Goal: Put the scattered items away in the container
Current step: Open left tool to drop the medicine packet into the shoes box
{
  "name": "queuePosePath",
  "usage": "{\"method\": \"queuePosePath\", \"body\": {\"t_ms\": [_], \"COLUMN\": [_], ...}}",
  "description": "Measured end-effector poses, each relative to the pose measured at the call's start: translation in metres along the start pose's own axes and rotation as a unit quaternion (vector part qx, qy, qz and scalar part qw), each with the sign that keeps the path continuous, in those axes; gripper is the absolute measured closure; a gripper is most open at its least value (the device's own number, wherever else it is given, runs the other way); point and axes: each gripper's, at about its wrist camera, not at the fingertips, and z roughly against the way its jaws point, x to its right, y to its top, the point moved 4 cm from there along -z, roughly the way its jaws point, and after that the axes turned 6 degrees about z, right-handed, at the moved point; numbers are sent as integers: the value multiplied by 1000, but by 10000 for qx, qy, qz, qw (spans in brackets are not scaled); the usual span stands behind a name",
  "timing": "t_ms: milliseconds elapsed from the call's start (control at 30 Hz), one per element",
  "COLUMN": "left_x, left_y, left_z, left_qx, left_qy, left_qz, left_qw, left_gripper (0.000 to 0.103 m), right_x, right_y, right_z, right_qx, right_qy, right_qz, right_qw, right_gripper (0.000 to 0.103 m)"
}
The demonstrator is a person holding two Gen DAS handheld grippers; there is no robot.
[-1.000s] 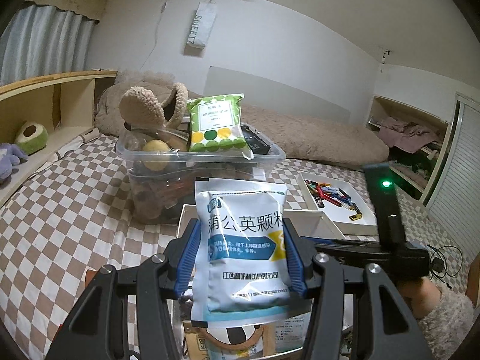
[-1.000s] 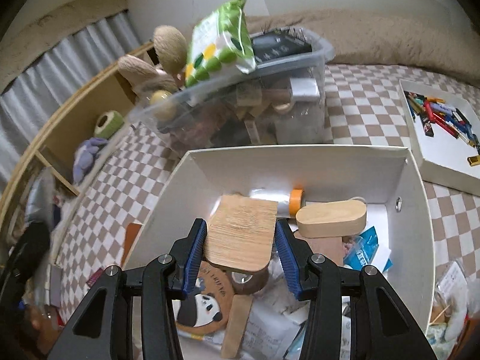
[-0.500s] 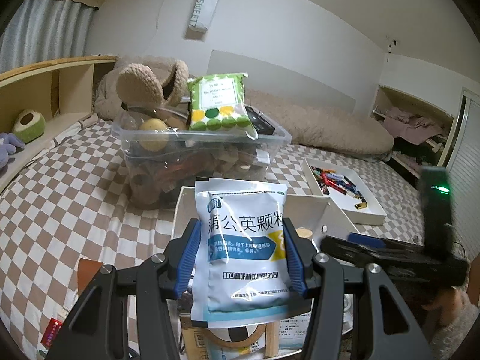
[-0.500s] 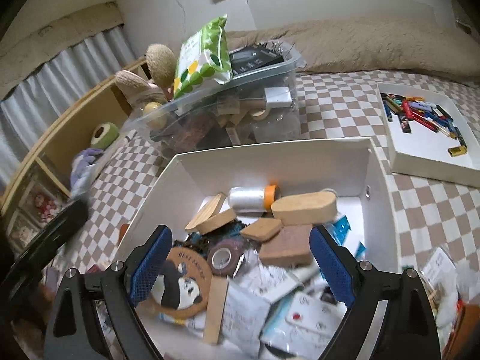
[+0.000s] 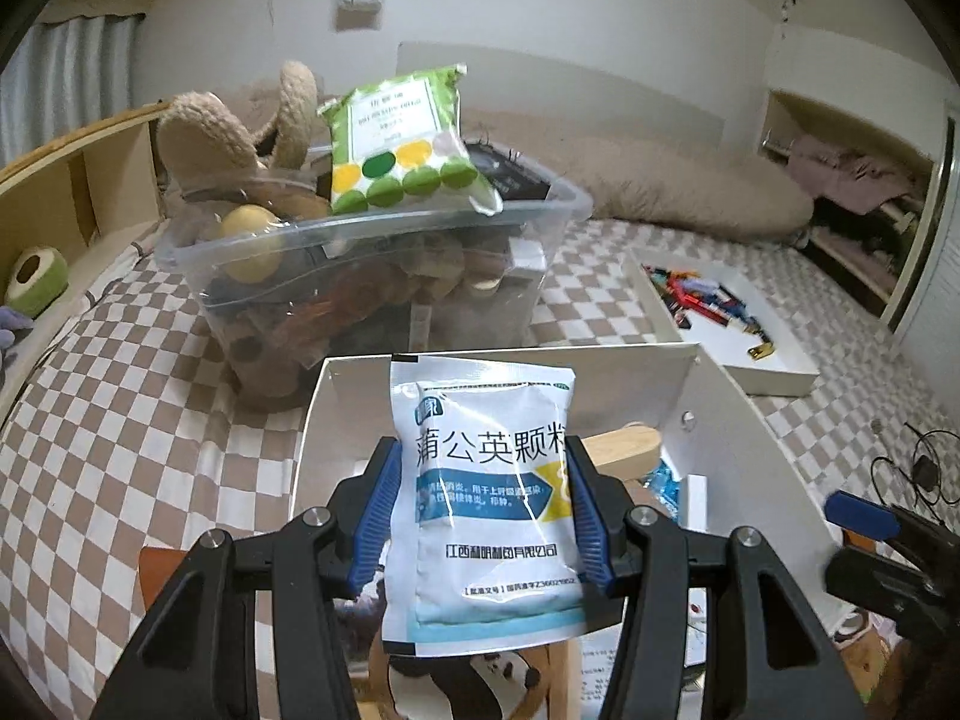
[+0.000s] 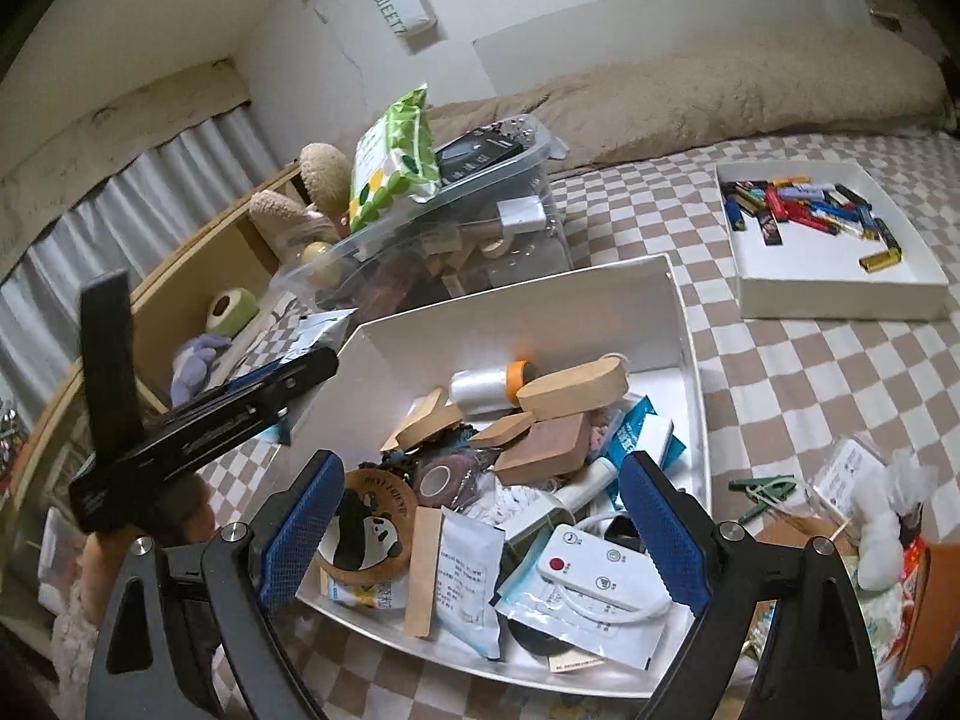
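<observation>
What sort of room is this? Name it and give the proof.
Most likely a bedroom: the checkered bedsheet is the work surface, with a long fluffy pillow against the wall and plush toys on a wooden bedside shelf.

white box (image 5: 672, 372) interior mostly hidden behind medicine sachet (image 5: 486, 498) in left wrist view, box near edge cut off by frame bottom, clear bin (image 5: 372, 276) contents murky through plastic, tray (image 6: 840, 294) items too small to identify
</observation>
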Motion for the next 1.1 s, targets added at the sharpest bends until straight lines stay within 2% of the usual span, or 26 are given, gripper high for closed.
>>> {"method": "queuePosePath", "body": {"t_ms": [100,233,267,333,367,467,567,933,1100], "left_x": [-4,-11,-13,-19,-22,-27,-26,-18,-14], "left_y": [4,10,11,10,9,9,7,-4,-8], "left_z": [-16,-29,-31,-35,-35,-30,-24,8,26], "left_qx": [-156,-151,-150,-165,-158,-83,-19,133,287], "left_qy": [68,267,332,616,768,710,776,578,483], "left_qz": [31,189,238,286,303,447,340,240,259], "left_qw": [9999,9994,9991,9976,9965,9964,9964,9980,9981], "left_gripper": [50,49,45,26,12,11,11,11,6], "right_x": [6,7,6,5,5,3,0,-7,-10], "right_y": [-1,0,0,0,0,0,0,2,5], "right_z": [-2,-1,0,1,1,1,2,13,20], "right_qx": [-8,41,48,67,71,69,76,235,324], "right_qy": [97,188,205,231,244,267,295,274,273], "right_qz": [-110,-111,-98,-72,-58,-28,6,146,216], "right_qw": [9999,9998,9997,9997,9997,9996,9995,9992,9989], "right_gripper": [10,10,10,10,10,10,10,10,10]}}
